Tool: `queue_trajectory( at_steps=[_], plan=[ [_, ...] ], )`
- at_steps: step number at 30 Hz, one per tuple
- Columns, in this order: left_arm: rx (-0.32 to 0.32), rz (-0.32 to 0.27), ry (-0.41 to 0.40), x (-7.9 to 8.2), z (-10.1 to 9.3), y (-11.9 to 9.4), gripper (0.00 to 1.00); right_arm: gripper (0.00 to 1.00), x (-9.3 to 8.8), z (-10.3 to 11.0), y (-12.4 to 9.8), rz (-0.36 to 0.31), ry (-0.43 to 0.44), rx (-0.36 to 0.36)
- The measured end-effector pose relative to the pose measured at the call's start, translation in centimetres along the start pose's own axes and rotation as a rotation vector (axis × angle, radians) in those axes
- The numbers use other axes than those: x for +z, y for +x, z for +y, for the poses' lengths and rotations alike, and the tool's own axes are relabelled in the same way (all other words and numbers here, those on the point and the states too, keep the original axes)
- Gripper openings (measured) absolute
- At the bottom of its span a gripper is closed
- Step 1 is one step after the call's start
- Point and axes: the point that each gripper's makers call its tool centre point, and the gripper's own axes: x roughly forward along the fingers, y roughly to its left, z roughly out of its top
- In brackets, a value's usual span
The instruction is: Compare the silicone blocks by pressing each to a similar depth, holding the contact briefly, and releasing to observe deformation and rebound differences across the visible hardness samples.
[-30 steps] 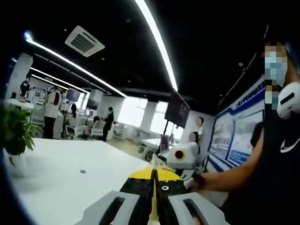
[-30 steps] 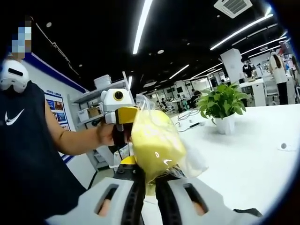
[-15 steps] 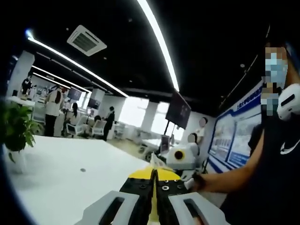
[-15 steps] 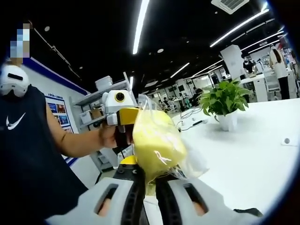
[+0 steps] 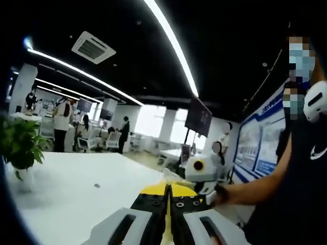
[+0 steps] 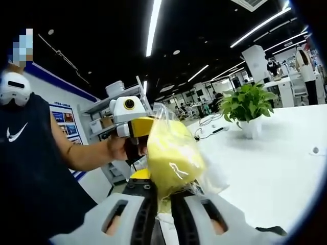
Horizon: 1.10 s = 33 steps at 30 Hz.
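Observation:
A yellow silicone block [image 6: 171, 153] inside a clear plastic bag [image 6: 207, 176] is held up in the air, well above the white table [image 6: 276, 173]. My right gripper [image 6: 162, 196] is shut on the bagged block from below. My left gripper [image 6: 140, 127], held in a person's hand, meets the bag's upper edge from behind. In the left gripper view my left gripper [image 5: 167, 191] has its jaws closed, with a bit of crinkled bag film [image 5: 171, 176] just past its tips. The right gripper [image 5: 186, 179] faces it from the right.
A potted green plant [image 6: 248, 104] [image 5: 20, 145] stands on the white table [image 5: 76, 189], with a small round fitting [image 5: 97, 186] in the tabletop. The person's forearm [image 5: 255, 189] and dark shirt [image 6: 30, 173] are close by. People stand and sit at the far desks [image 5: 64, 127].
Both views have drifted slightly with the hands. The bagged block stays in the same hold between the two grippers.

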Motion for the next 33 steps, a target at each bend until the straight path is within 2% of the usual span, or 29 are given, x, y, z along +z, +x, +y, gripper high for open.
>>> queue_trajectory(
  at_steps=[4, 11, 14, 16, 18, 21, 22, 26, 29, 31, 33],
  plan=[
    [0.006, -0.002, -0.015, -0.2, 0.1, -0.3, 0.0, 0.06, -0.2, 0.1, 0.2, 0.002, 0.01, 0.0],
    [0.012, 0.029, 0.067, -0.6, -0.1, -0.7, 0.0, 0.06, -0.8, 0.1, 0.5, 0.01, -0.004, -0.006],
    [0.025, 0.043, 0.02, -0.7, 0.1, -0.9, 0.0, 0.07, -0.8, 0.2, 0.6, 0.009, 0.0, -0.006],
    [0.03, 0.038, 0.028, -0.7, 0.3, -0.9, 0.0, 0.07, -0.8, 0.1, 0.7, 0.005, -0.012, -0.015],
    [0.027, 0.039, -0.031, -0.8, 0.3, -0.8, 0.0, 0.07, -0.8, 0.0, 0.6, 0.005, -0.016, -0.017],
    [0.016, 0.052, 0.052, -0.9, 0.1, -0.7, 0.0, 0.08, -0.9, -0.1, 0.5, 0.003, -0.019, -0.021],
    [0.019, 0.057, 0.04, -0.9, 0.1, -0.7, 0.0, 0.08, -1.0, -0.1, 0.4, 0.005, -0.026, -0.029],
    [0.042, 0.062, 0.075, -0.9, -0.1, -0.5, 0.0, 0.09, -1.0, -0.3, 0.3, -0.02, -0.031, -0.041],
    [0.039, 0.029, 0.095, -0.2, -0.4, -0.4, 0.0, 0.1, -0.1, -0.3, 0.0, -0.061, -0.049, -0.044],
    [0.036, 0.019, 0.096, 0.2, -0.5, -0.3, 0.0, 0.11, 0.3, -0.5, -0.1, -0.073, -0.094, -0.061],
    [0.024, 0.011, 0.084, 0.6, -0.6, -0.2, 0.0, 0.12, 0.4, -0.3, -0.2, -0.073, -0.1, -0.06]
  ],
)
